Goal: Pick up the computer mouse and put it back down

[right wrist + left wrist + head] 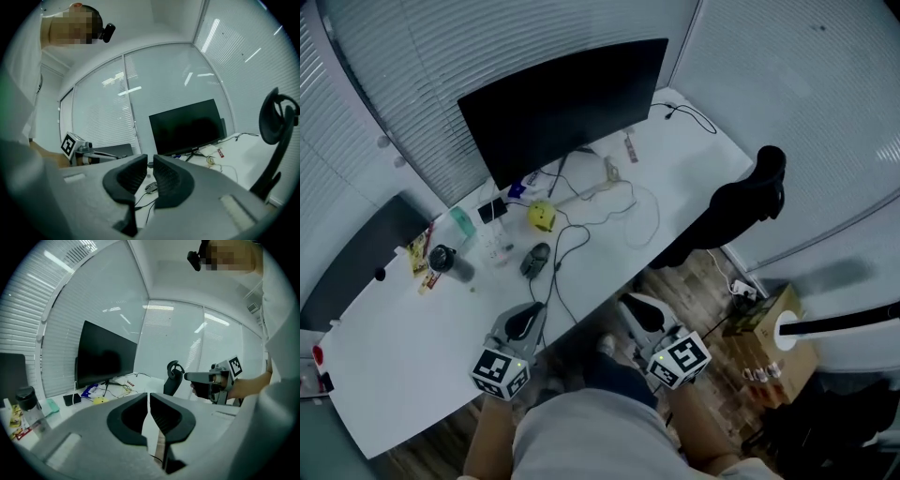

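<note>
A dark grey computer mouse (535, 258) lies on the white desk (403, 366), its cable trailing toward the front edge. In the right gripper view the mouse (151, 186) shows low between the jaws, far off. My left gripper (522, 323) hovers over the desk's front edge, a short way in front of the mouse, shut and empty (149, 394). My right gripper (642, 314) hangs beyond the desk edge above the floor, its jaws close together with nothing between them (150, 157). Each gripper appears in the other's view, held level.
A black monitor (567, 103) stands at the back of the desk. Near the mouse are a yellow object (542, 217), a black-lidded bottle (441, 258), a teal item (462, 221) and loose cables (619, 202). A black office chair (741, 202) and a cardboard box (769, 328) stand at the right.
</note>
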